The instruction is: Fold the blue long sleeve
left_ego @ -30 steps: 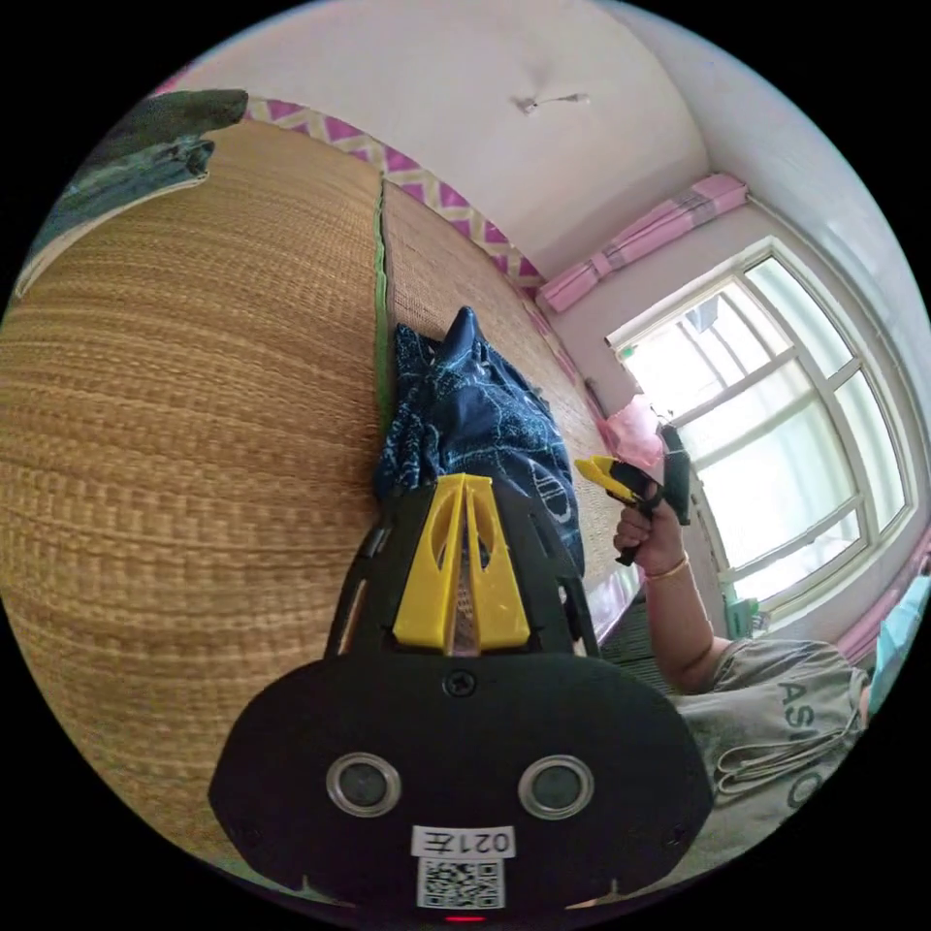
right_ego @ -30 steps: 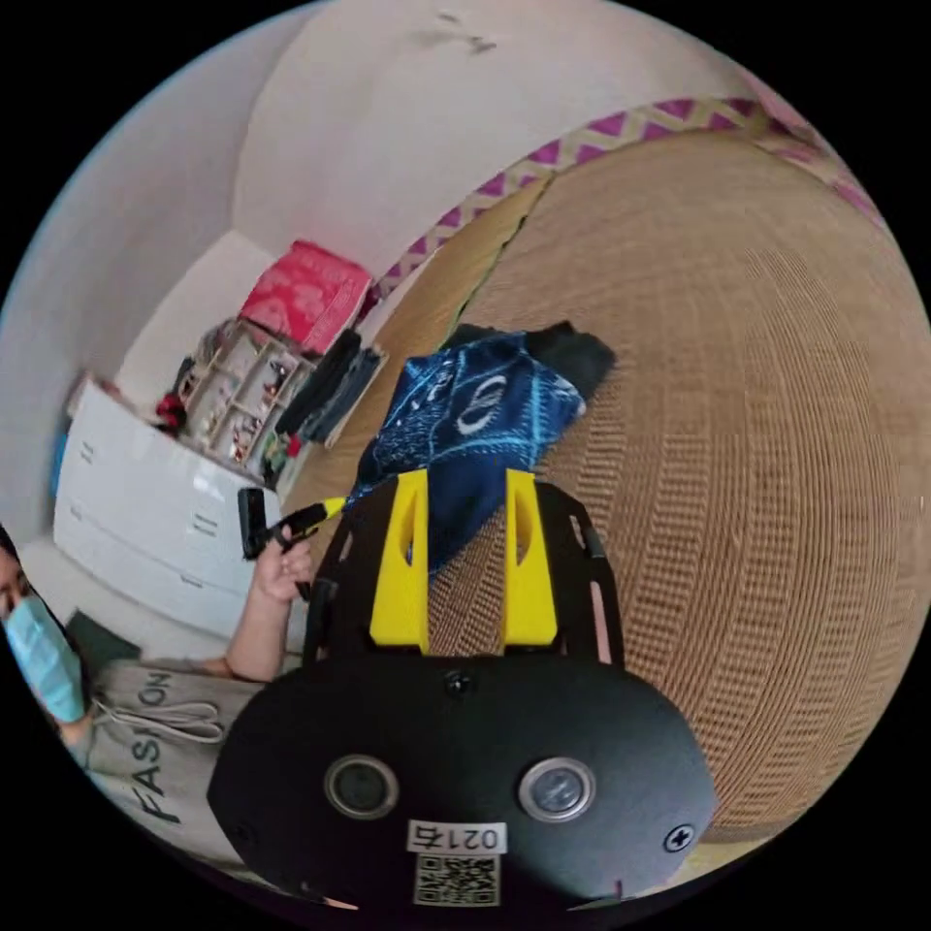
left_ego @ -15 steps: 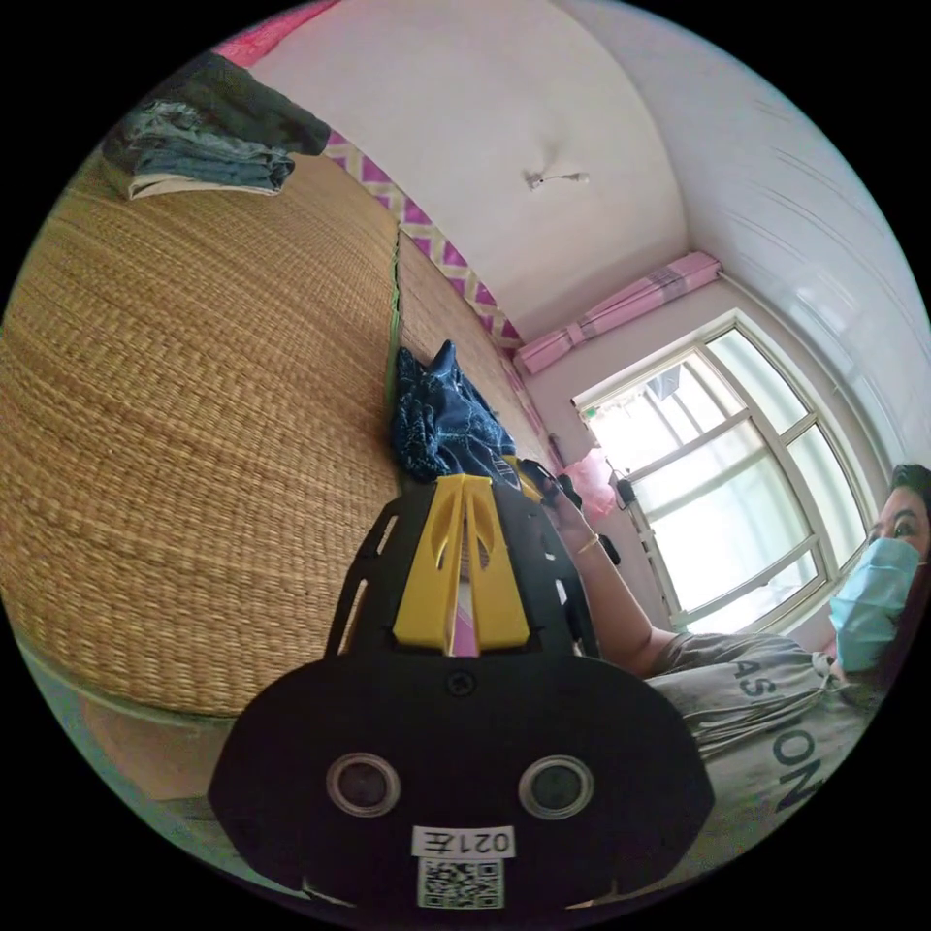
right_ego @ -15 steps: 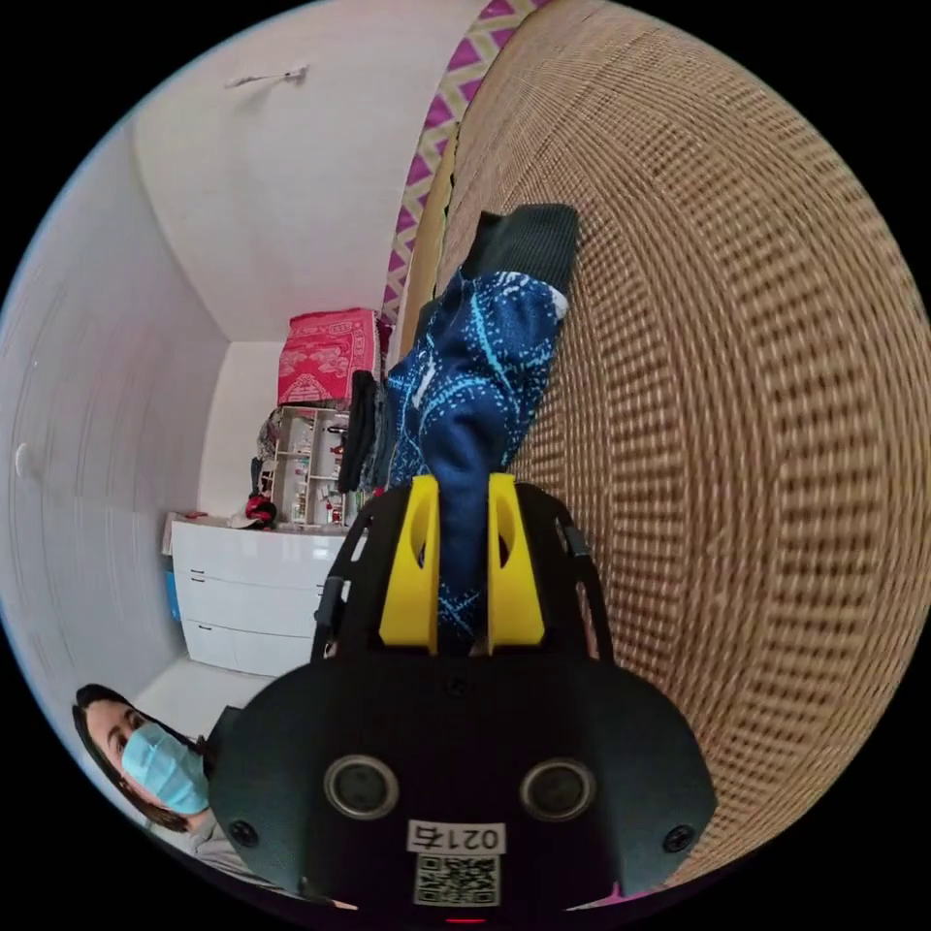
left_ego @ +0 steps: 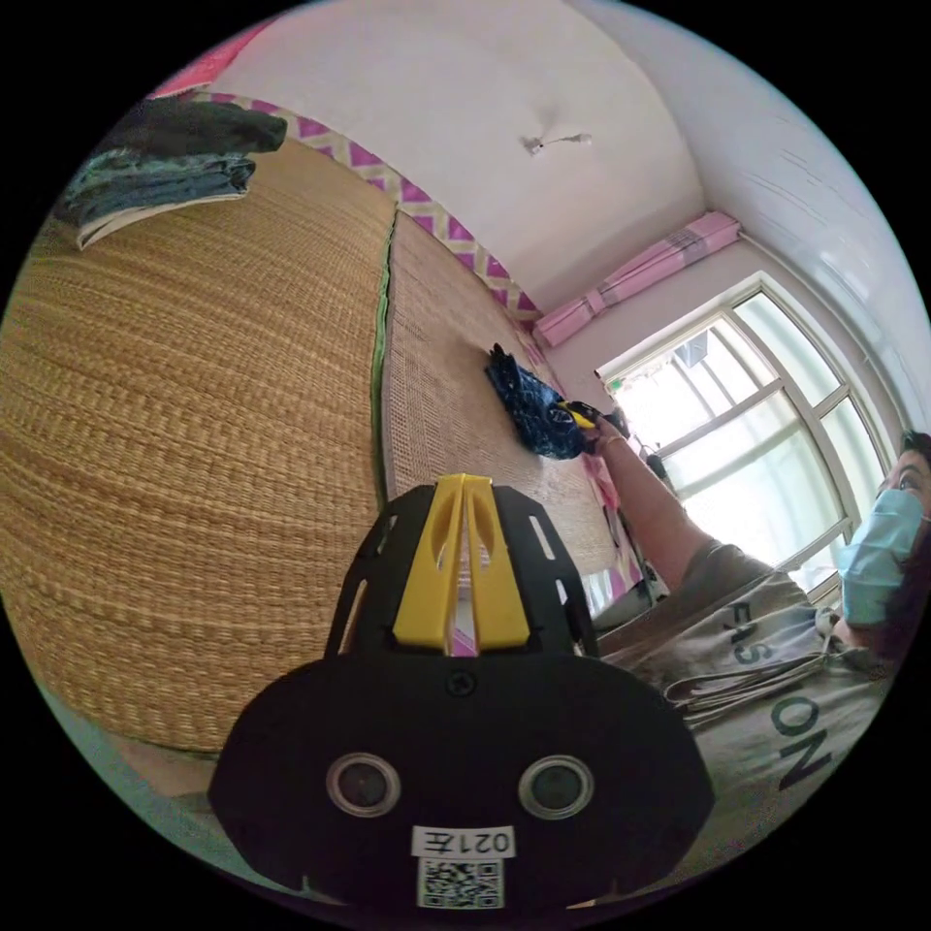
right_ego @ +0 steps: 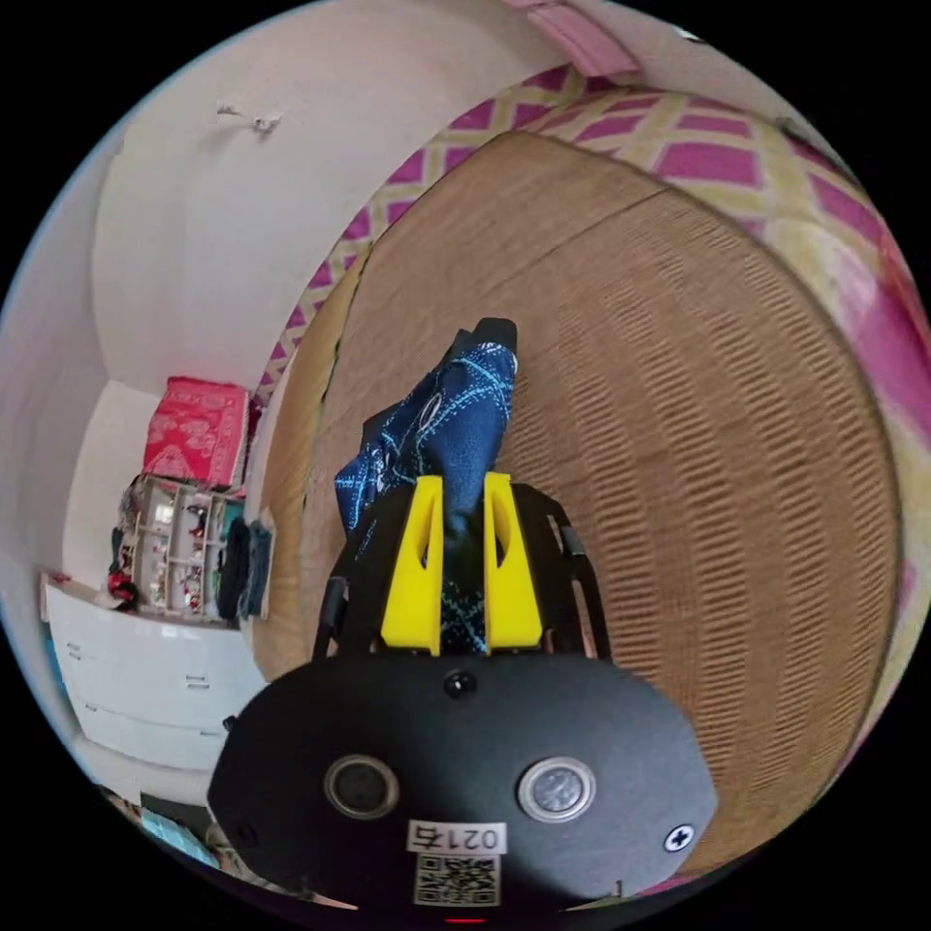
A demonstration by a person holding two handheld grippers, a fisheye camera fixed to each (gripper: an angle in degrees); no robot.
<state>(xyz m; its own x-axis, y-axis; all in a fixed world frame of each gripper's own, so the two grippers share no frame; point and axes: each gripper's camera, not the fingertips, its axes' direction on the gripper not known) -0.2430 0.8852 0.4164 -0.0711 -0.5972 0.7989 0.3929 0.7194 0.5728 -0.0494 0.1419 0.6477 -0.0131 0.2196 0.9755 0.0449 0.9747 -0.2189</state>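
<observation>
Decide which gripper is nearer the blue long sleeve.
Right. The right gripper is clamped on the blue long sleeve; the left gripper sits shut, well apart from it across the woven mat.

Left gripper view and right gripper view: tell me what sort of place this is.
Probably a bedroom in a home: a woven straw mat over a wide bed-like surface, a stack of folded clothes, a white chest of drawers, and a window with pink curtains.

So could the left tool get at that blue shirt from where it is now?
Probably not without moving. The left tool is shut and empty near the mat's edge, while the blue shirt lies far across the mat, held by the right tool. Nothing blocks the way.
</observation>
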